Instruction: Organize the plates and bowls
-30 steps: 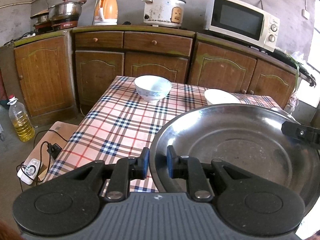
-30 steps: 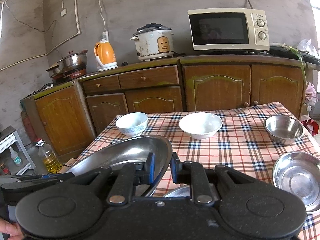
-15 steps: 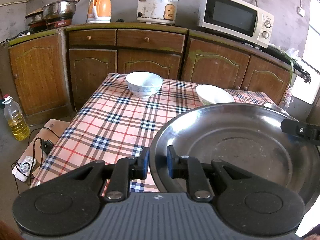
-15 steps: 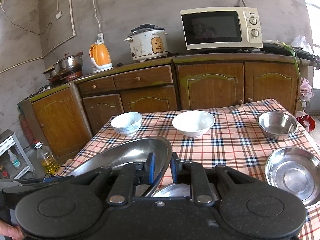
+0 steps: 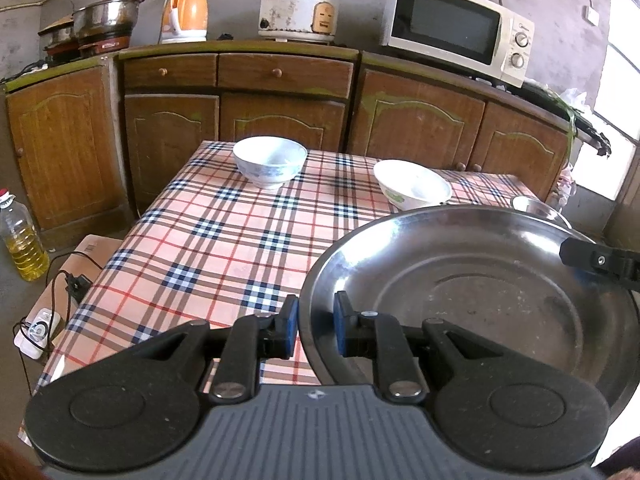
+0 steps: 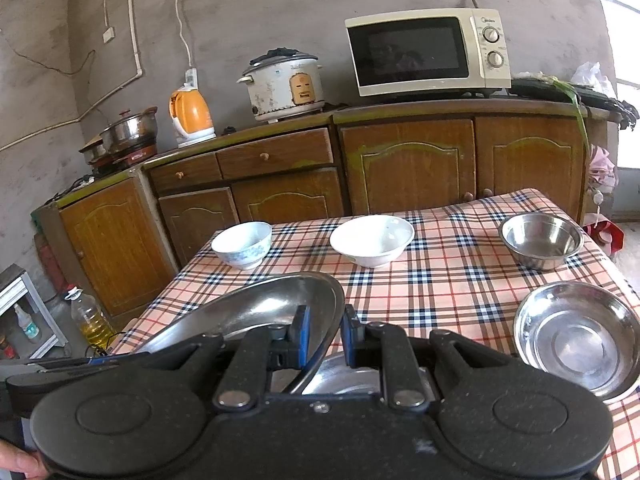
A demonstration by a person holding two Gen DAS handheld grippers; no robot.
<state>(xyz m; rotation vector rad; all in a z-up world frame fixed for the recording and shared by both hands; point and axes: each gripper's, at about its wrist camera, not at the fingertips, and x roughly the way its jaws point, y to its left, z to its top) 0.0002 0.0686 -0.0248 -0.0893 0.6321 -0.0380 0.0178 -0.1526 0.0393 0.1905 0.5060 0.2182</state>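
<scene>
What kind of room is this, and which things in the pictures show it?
Most likely a home kitchen. A microwave, a rice cooker and an orange kettle stand on wooden cabinets along the wall, and a table with a checked cloth holds bowls.

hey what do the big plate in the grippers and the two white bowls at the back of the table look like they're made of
The big plate looks like stainless steel: silvery, with mirror-like glare on the rim and a dull, scuffed centre. The blue-patterned bowl and the plain white bowl look like glazed ceramic, glossy and opaque white, though melamine can't be ruled out from here.
</scene>
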